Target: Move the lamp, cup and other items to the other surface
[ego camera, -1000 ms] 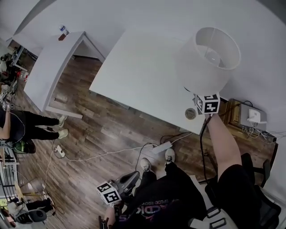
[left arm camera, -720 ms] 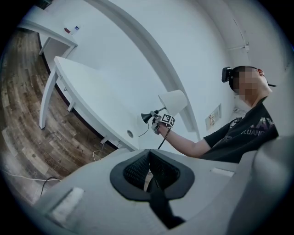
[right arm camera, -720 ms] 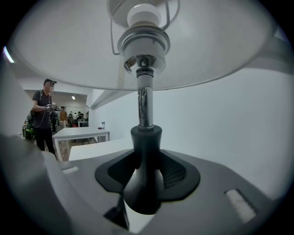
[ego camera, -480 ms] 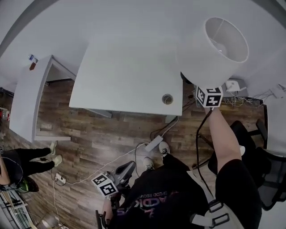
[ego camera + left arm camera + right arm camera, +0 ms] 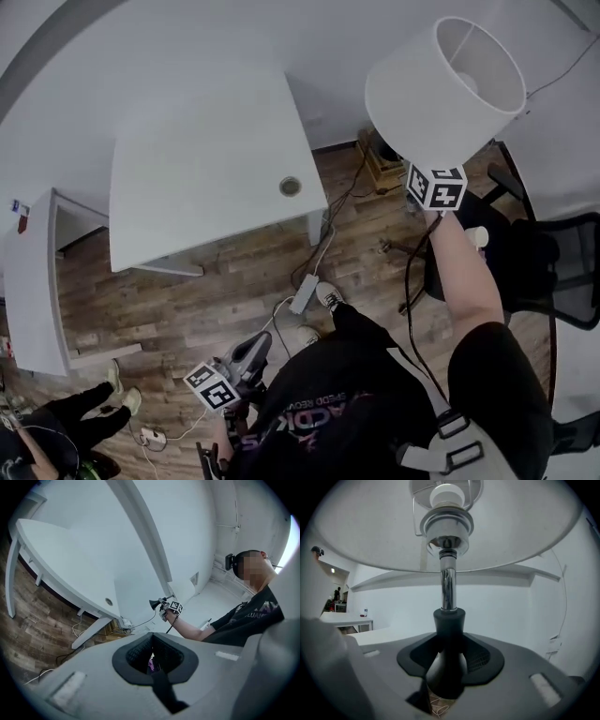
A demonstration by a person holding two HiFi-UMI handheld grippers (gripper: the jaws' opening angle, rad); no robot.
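Observation:
The lamp's white shade (image 5: 441, 89) hangs over the floor beside the office chair, clear of the white desk (image 5: 206, 178). My right gripper (image 5: 420, 173), with its marker cube just under the shade, is shut on the lamp's dark bottle-shaped base (image 5: 447, 665). The chrome stem (image 5: 448, 585) rises from that base to the shade (image 5: 440, 531). The lamp's black cord trails down along the arm. My left gripper (image 5: 251, 352) hangs low by the person's legs, jaws together with nothing between them. Seen from the left gripper view, the right gripper (image 5: 163, 607) holds the lamp at arm's length.
A black office chair (image 5: 553, 262) stands right of the lamp. A second white table (image 5: 28, 281) at far left carries a small item (image 5: 20, 206). A power strip (image 5: 302, 302) and cables lie on the wood floor. A wooden box (image 5: 380, 155) sits by the wall. Another person stands lower left (image 5: 56, 417).
The right gripper has carried the lamp off the desk, up and to the right, over the floor by the chair. The head view has swung right. The left gripper has stayed low.

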